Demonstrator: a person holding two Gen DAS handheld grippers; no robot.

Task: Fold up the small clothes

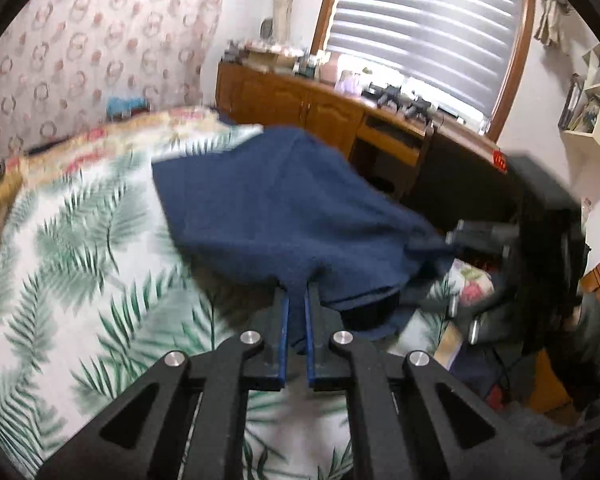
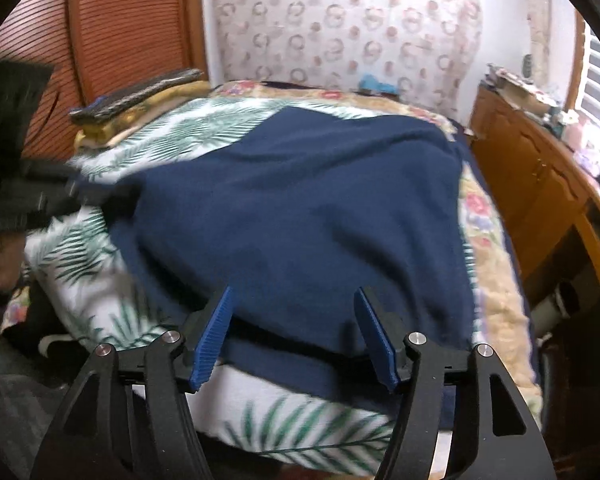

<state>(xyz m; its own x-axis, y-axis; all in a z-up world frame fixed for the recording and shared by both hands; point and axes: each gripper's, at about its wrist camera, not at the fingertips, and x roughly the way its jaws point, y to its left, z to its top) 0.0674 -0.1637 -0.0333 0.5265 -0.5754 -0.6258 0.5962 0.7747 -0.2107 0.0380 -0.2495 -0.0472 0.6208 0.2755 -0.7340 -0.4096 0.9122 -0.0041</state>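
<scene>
My left gripper (image 1: 296, 280) is clamped on the near edge of the navy blue knitted cloth (image 1: 284, 204), lifting that edge off the bed's white quilt printed with green palm leaves (image 1: 80, 248), while the rest of the cloth stretches away from me toward the far side of the bed. My right gripper (image 2: 294, 300) has its blue ribbed fingers (image 2: 214, 340) spread apart, holding nothing, with the same cloth lying flat just ahead of and beneath them. The left one is the one with hold of the cloth, so I judge the fold must be carried forward from that lifted edge.
</scene>
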